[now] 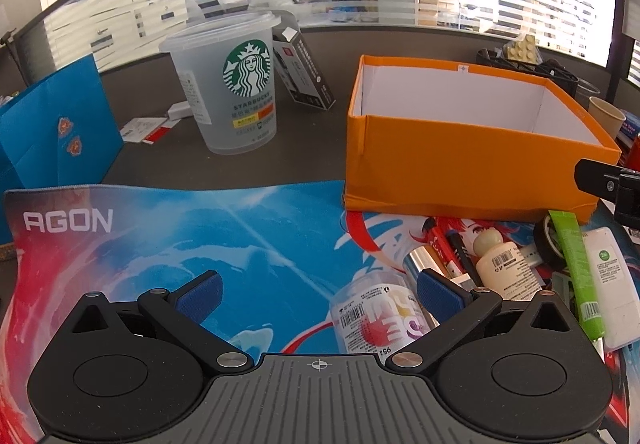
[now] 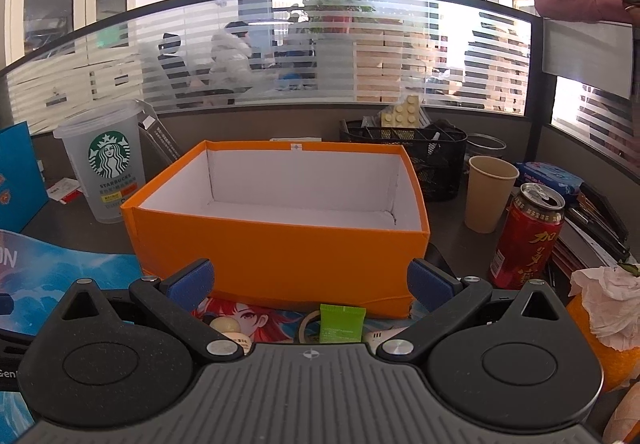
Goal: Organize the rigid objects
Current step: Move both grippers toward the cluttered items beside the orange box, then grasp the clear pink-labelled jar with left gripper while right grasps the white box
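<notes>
An open orange box (image 1: pixel 460 159) with a white inside stands empty at the far edge of the printed desk mat (image 1: pixel 200 236); it also shows in the right wrist view (image 2: pixel 280 252). A pile of small items lies in front of it: a clear labelled jar (image 1: pixel 374 318), a cream bottle (image 1: pixel 502 264), a green tube (image 1: pixel 578 272), a white flat pack (image 1: pixel 612 284), pens and a tape roll. My left gripper (image 1: pixel 318 294) is open and empty, just left of the pile. My right gripper (image 2: pixel 310 284) is open and empty above the green tube (image 2: pixel 342 322).
A Starbucks cup (image 1: pixel 236 83) and a dark carton (image 1: pixel 304 71) stand behind the mat at left, beside a blue paper bag (image 1: pixel 56 123). Right of the box are a paper cup (image 2: pixel 488 195), a red can (image 2: pixel 528 236), a black mesh organiser (image 2: pixel 424 159) and crumpled tissue (image 2: pixel 604 304).
</notes>
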